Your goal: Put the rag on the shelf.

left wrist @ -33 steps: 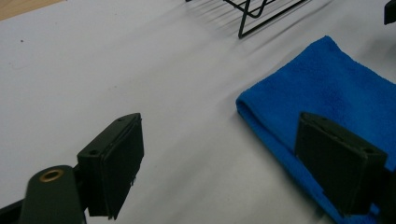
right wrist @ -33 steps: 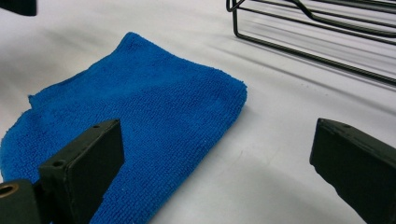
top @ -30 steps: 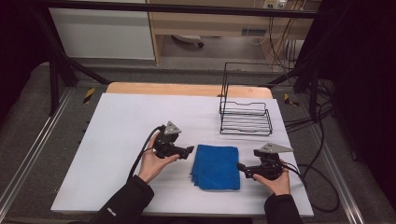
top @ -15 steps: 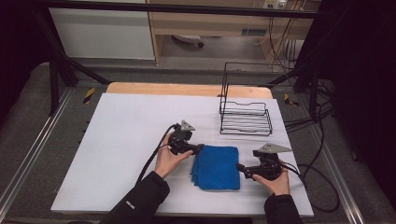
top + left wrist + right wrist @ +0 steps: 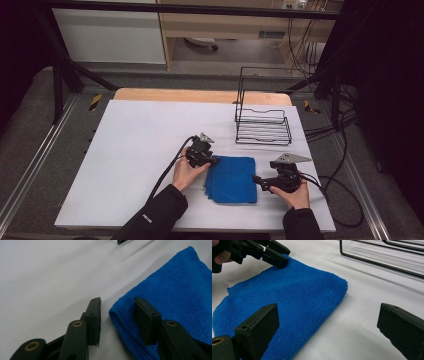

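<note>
Folded blue cloth (image 5: 231, 179) of soft terry-like microfibre, roughly square, with a rounded fold along the edge, lying flat on the white matte counter (image 5: 140, 145) near its front side, between the two hands

Left tool (image 5: 210, 161) at the far left corner of the cloth: black hard plastic jaws with brass-coloured rivets, just been closing, one jaw above the cloth and the other beside the fold on the bare counter; corner between them, pads not yet pressing on it, so spread partly

Right tool (image 5: 258, 180) just beside the right edge of the cloth, low over the counter, jaws spread wide, one over the cloth, one over bare counter, pinching nothing

Behind the cloth, well apart, black wire rack (image 5: 263, 125) of thin bent rods, open frame. Black cables trailing over the counter. Strip of light wood (image 5: 200, 95) at the far edge. No readable writing
</note>
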Tool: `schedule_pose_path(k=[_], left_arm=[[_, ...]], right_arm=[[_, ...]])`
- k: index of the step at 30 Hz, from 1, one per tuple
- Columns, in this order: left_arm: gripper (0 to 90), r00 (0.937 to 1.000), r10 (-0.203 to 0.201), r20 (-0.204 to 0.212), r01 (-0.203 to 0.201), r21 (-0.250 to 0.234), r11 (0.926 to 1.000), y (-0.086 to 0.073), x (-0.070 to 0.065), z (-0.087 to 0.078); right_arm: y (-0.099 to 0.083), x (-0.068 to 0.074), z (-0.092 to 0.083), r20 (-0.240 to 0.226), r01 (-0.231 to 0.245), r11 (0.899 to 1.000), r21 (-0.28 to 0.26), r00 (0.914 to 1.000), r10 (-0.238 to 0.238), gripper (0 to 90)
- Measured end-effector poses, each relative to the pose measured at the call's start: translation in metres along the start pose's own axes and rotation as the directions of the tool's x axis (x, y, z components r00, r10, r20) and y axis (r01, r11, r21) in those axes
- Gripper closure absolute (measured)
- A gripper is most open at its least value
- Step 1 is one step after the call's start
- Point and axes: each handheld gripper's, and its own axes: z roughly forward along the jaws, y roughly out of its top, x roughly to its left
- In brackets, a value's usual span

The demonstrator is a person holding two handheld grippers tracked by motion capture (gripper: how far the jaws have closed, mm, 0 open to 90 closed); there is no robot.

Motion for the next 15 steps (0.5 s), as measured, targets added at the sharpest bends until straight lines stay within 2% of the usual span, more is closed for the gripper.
schedule_pose_path(k=[3, 4, 6, 11, 15], left_arm=[[63.7, 0.9997, -0.011, 0.020, 0.011, 0.008, 0.9999, -0.0005, -0.0005, 0.0013], [64.3, 0.9999, 0.001, 0.013, -0.001, 0.009, 1.0000, -0.0004, -0.0004, 0.0011], [67.1, 0.9997, -0.002, 0.026, 0.002, 0.011, 0.9999, -0.0008, -0.0019, 0.0015], [71.6, 0.9995, 0.004, 0.031, -0.005, 0.016, 0.9999, -0.0012, -0.0045, 0.0012], [78.9, 0.9995, 0.007, 0.032, -0.008, 0.015, 0.9999, -0.0018, -0.0072, 0.0008]], right_arm=[[0.0006, -0.0003, 0.0007, -0.002, -0.007, 1.000, 0.001, 1.0000, 0.007, 5.2], [0.0009, -0.0007, 0.0010, -0.004, -0.006, 1.000, 0.000, 1.0000, 0.006, 5.2], [0.0014, -0.0011, 0.0014, -0.005, -0.008, 1.000, 0.000, 1.0000, 0.008, 5.2], [0.0028, -0.0021, 0.0024, -0.005, -0.012, 1.000, 0.000, 0.9999, 0.012, 4.3], [0.0064, -0.0022, 0.0048, 0.004, -0.005, 1.000, 0.002, 1.0000, 0.005, 2.0]])
